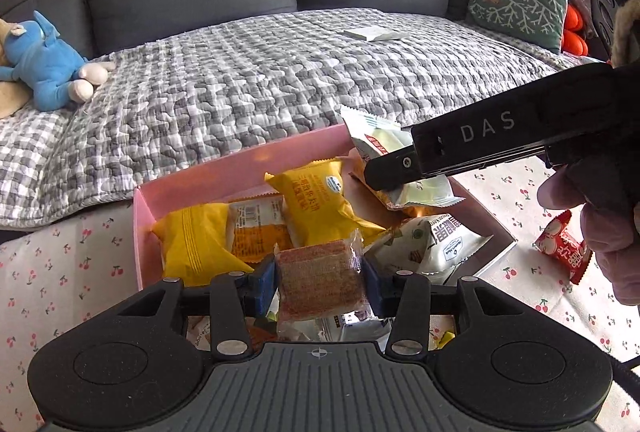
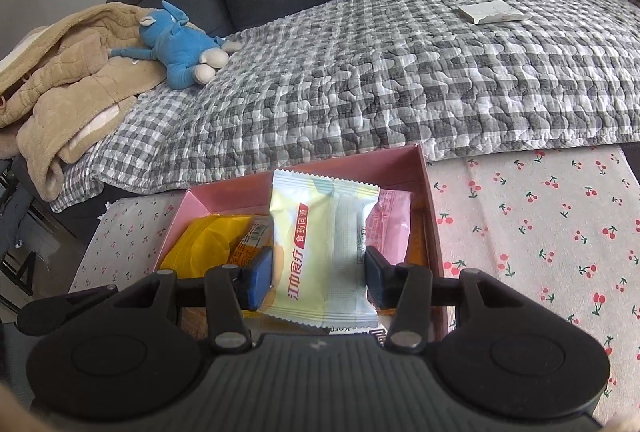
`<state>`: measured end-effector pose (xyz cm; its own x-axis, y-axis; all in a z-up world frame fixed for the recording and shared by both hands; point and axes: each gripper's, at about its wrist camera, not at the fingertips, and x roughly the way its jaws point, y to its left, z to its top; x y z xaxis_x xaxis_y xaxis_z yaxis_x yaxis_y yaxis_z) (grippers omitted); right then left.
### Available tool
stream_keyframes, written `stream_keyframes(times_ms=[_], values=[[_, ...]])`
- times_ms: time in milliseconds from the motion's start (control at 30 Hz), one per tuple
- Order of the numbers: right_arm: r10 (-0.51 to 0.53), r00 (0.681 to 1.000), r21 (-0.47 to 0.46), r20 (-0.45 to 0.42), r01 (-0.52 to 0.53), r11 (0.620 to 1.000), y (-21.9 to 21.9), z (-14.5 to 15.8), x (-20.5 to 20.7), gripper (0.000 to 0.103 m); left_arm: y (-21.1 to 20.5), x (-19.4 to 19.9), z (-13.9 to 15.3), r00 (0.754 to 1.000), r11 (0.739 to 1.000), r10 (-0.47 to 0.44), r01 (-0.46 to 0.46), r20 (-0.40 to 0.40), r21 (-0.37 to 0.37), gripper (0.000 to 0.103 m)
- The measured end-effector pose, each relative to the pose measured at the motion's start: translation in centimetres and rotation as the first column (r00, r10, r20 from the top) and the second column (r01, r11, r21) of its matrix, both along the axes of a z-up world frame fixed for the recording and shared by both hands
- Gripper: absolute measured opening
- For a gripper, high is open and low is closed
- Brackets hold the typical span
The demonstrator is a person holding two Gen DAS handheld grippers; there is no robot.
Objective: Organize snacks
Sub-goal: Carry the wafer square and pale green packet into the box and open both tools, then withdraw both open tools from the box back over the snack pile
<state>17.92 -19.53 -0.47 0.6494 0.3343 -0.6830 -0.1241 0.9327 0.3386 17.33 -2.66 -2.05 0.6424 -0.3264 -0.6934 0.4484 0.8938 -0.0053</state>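
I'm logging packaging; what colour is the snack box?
Pink; the snack box shows best in the right wrist view, wall and inside plainly visible.

Table (image 2: 540, 232), cherry-print cloth: pink box (image 2: 430, 200) at 12 o'clock against the sofa edge; red packet (image 1: 564, 248) at 3 o'clock beside it. Sofa (image 2: 400, 80), checked quilt: blue toy (image 2: 180, 48) at 10 o'clock; white packet (image 2: 492, 12) at 1 o'clock.
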Motion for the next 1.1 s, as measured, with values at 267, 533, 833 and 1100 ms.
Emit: stream_keyframes(times_ms=[267, 533, 833, 1100], values=[[0.003, 1.0, -0.01, 0.028, -0.003, 1.0, -0.1, 0.8, -0.6, 0.075, 0.1, -0.6, 0.1, 0.999, 1.0, -0.015, 0.016, 0.044, -0.007, 0.078], [-0.009, 0.999, -0.044, 0.052, 0.011, 0.999, -0.4, 1.8, -2.3, 0.086, -0.1, -2.1, 0.8, 0.998, 0.999, -0.034, 0.034, 0.052, -0.013, 0.086], [-0.016, 0.996, -0.051, 0.085, 0.021, 0.998, -1.3, 3.0, -5.4, 0.092, 0.5, -5.4, 2.0, 0.997, 0.999, -0.032, 0.033, 0.071, -0.016, 0.093], [-0.01, 0.995, -0.075, 0.104, 0.018, 0.997, -1.5, 3.4, -8.5, 0.096, 1.4, -8.4, 2.5, 0.998, 0.999, -0.014, 0.016, 0.059, -0.032, 0.095]])
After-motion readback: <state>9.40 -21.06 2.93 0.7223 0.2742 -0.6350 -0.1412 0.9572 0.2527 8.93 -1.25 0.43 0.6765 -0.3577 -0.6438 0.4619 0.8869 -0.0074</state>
